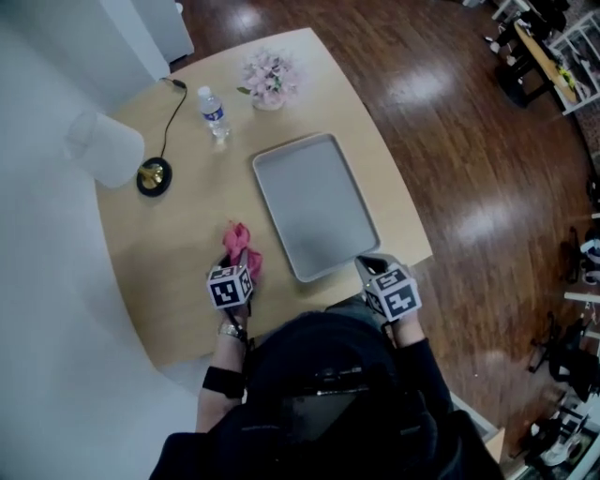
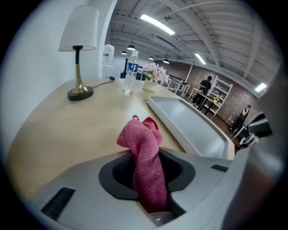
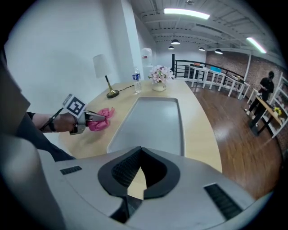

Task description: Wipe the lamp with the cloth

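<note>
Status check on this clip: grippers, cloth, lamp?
Left gripper shut on cloth. Right gripper shut, empty. Lamp far off, not yet wiped. Bottle beside it, apart.

Open loft-style workspace — brick wall (image 3: 265, 63), ceiling strip lights (image 3: 186, 13), shelving racks (image 2: 223, 92), wooden floor (image 1: 450, 141)
</note>
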`<state>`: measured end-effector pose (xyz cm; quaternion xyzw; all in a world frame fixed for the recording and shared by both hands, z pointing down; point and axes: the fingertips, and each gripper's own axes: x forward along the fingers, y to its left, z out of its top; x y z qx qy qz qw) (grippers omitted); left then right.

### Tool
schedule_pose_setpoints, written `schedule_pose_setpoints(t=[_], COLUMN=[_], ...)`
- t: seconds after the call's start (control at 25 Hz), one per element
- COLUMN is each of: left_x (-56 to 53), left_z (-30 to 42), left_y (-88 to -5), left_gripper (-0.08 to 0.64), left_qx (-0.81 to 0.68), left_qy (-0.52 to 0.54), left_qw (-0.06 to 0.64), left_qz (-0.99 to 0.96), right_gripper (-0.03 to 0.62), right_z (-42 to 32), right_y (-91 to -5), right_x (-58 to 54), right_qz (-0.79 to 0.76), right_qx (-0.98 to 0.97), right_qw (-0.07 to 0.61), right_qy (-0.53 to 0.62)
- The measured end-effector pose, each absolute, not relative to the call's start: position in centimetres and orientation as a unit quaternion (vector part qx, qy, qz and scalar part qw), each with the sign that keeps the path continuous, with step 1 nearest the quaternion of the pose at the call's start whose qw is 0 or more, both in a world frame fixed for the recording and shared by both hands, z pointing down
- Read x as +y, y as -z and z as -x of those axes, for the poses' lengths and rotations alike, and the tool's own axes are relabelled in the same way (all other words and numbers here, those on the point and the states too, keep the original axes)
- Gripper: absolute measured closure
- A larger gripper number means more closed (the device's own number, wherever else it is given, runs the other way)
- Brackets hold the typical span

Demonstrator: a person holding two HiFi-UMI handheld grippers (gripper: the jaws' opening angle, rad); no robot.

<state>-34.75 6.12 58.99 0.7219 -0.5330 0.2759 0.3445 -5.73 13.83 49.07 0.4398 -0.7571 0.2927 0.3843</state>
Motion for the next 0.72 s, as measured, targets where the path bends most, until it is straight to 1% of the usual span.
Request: schedule_pose_setpoints(t=[0.28,0.52,0.56,0.6,0.64,0.72], left_x=[3.0,-1.6,-2.3,-3.0,-3.7,-5.1], left_z=[31.1,28.5,28.2,28.0,27.9,27.9], left_y=[-54.6,-52.2,-52.1,-51.9,-51.8,-51.6], left_gripper=[0.442,0.442,0.442,0.442,0.442,0.442], left_qx=[-0.543,-0.555,-0.558,-0.56,-0.563,-0.569], left_qy=[-0.244,-0.237,-0.237,-0.237,-0.237,-0.237], left_qw=[0.35,0.349,0.348,0.348,0.348,0.346], left_qz=[-0.723,-0.717,-0.715,-0.713,-0.712,-0.707], right_gripper=[0.583,0.581,0.55,0.494,0.471,0.472], right_z=[-2.8,-3.8,-3.6,-3.3,-3.1,-2.8], right_y=[-52.2,-56.2,-56.8,-57.4,-58.0,-59.3], right_x=[7.5,1.3,0.5,-0.2,-0.8,-1.7], right_qz=[-0.498,-0.48,-0.475,-0.47,-0.467,-0.459], right_qx=[-0.735,-0.746,-0.749,-0.752,-0.753,-0.753], right_qw=[0.368,0.374,0.373,0.371,0.369,0.37], right_qy=[-0.276,-0.27,-0.273,-0.278,-0.282,-0.292])
